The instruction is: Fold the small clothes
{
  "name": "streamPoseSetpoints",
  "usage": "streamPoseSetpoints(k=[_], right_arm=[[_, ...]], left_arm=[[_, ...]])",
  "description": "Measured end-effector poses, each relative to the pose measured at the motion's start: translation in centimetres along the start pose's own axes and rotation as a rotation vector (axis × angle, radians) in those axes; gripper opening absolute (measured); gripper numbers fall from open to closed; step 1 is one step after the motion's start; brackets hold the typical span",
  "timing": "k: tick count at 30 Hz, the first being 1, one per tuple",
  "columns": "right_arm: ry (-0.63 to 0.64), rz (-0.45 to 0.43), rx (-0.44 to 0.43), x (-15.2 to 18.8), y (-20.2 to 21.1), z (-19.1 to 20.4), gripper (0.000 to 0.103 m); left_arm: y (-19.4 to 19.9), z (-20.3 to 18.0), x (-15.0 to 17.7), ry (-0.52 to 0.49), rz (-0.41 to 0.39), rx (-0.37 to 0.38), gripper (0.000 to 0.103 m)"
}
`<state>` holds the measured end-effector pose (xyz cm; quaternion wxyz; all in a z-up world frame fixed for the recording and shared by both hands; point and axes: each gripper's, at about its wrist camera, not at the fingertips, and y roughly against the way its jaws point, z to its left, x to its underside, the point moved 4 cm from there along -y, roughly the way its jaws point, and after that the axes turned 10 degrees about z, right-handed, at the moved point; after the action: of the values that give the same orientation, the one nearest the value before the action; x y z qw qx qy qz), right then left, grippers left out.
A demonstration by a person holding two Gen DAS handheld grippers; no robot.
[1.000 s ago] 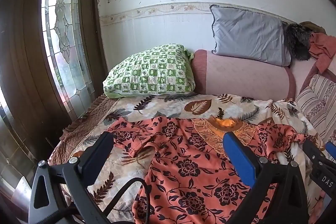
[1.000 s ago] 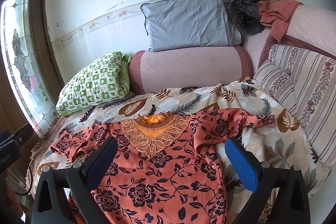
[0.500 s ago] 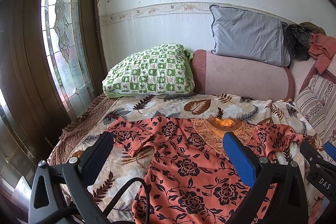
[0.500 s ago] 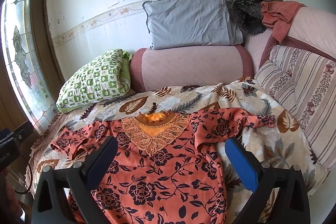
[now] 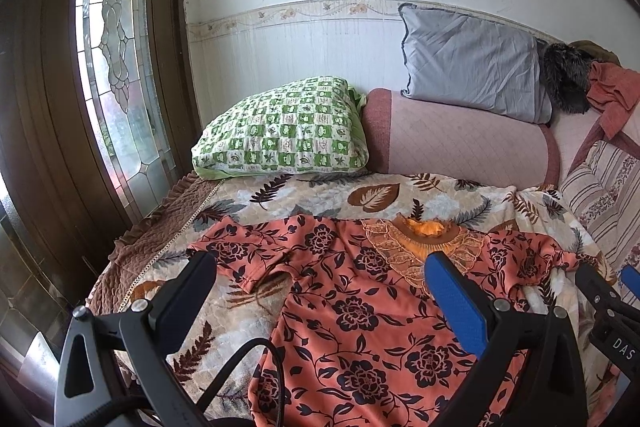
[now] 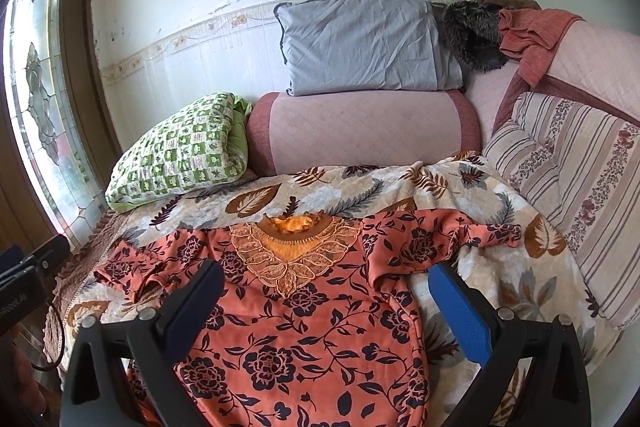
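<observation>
On the leaf-print bedspread (image 6: 472, 187) an orange floral blouse (image 6: 304, 323) lies spread flat, both sleeves out; above it, left gripper (image 5: 320, 267) and right gripper (image 6: 324, 277) hover, fingers wide apart, holding nothing

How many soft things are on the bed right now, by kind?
Pillows: 2, green checked, grey
Bolsters: 1, pink
Striped cushions: 1
Floral orange tops laid flat: 1
Crumpled rust cloths: 1
Dark furry items: 1
Leaf-print covers: 1
Total: 8
</observation>
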<state>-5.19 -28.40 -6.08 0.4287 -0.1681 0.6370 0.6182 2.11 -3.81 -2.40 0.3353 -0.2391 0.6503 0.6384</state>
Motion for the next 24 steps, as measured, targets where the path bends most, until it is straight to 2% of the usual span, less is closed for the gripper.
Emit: streamPoseSetpoints(k=[5,9,24], right_arm=[[0.002,-0.005,0.005,0.1,0.2,0.1,0.103],[0.005,-0.007,0.010,0.1,0.3,-0.1,0.103],[0.008,0.006,0.010,0.4,-0.2,0.1,0.103]], left_arm=[[-0.2,-0.4,0.1,-0.007,0.002,0.011,0.103],[-1.0,-0.6,0.5,-0.003,0.046,0.029,0.103],[-2.5,-0.2,1.6,-0.008,0.079,0.007,0.103]])
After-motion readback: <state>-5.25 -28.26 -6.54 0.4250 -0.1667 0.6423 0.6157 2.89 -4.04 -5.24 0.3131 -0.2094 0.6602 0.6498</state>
